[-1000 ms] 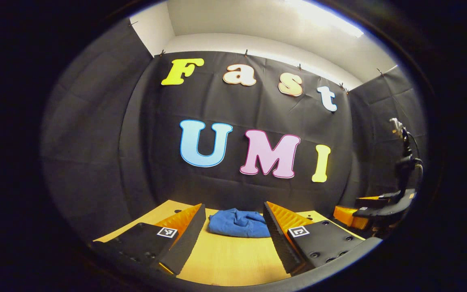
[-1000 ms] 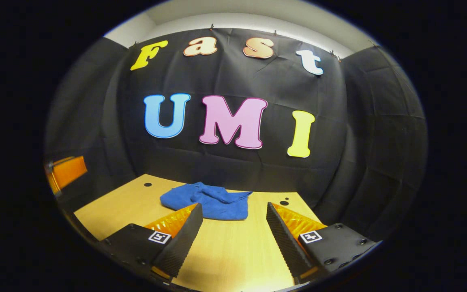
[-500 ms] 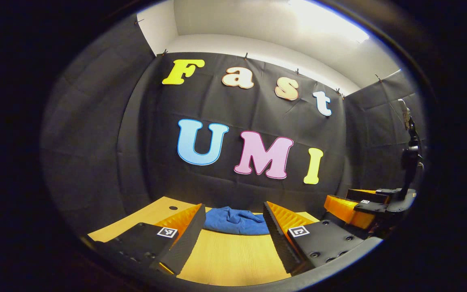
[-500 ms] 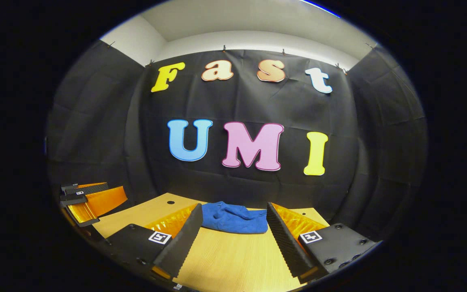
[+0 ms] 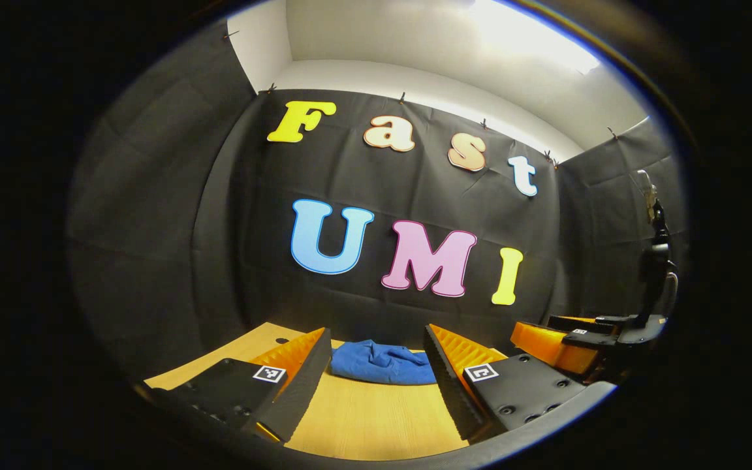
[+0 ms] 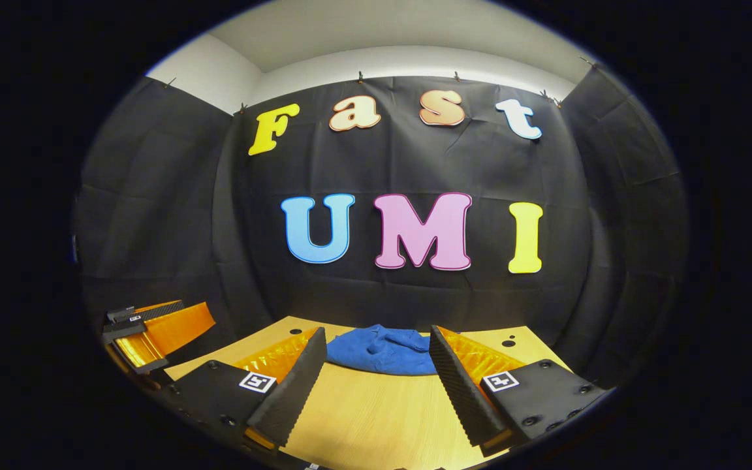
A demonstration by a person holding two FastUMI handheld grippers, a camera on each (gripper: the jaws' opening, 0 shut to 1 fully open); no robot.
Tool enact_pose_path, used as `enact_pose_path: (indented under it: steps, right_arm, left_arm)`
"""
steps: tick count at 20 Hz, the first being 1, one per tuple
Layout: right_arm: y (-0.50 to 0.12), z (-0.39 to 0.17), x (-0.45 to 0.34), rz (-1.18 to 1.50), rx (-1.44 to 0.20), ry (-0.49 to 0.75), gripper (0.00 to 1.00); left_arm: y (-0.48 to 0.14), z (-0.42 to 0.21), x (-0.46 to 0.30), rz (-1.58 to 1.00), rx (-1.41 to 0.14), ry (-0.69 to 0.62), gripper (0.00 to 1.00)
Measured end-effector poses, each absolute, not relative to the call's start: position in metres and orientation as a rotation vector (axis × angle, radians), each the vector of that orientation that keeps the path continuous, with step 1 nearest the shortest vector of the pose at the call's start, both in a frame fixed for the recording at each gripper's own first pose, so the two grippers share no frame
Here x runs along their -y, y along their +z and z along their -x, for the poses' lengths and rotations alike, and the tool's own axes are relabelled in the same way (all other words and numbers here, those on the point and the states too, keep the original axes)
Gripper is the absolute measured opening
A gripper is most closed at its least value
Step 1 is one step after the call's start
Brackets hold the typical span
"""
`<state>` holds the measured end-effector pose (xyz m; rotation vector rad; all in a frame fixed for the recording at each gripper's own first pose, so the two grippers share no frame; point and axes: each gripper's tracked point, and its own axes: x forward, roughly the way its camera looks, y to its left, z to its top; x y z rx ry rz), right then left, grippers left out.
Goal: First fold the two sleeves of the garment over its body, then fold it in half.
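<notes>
Ahead, the blue garment lies bunched near the bench's far edge, long axis across my view. Bare wood separates it from my left gripper and right gripper, both spread wide, holding nothing.

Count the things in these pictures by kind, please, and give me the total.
Blue garment, bunched on the table: 1
Wooden table: 1
Grippers, left gripper and right gripper, both with fingers apart, neither touching the garment: 2
Total: 4
</notes>
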<state>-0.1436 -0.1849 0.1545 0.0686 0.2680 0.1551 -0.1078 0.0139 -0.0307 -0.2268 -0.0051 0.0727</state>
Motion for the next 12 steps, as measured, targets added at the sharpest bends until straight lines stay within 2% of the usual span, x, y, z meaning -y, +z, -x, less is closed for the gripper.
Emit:
enact_pose_path:
  steps: [9,11,12]
  right_arm:
    - [0.157,0.148,0.165,-0.046,-0.26,0.182,0.96]
    - [0.161,0.148,0.17,-0.043,-0.25,0.168,0.99]
    - [0.16,0.149,0.173,-0.043,-0.249,0.161,0.96]
  left_arm:
    - [-0.026,0.111,-0.021,0.174,0.01,0.081,0.82]
    - [-0.026,0.112,-0.021,0.173,0.008,0.078,0.82]
    - [-0.027,0.112,-0.02,0.176,0.007,0.077,0.82]
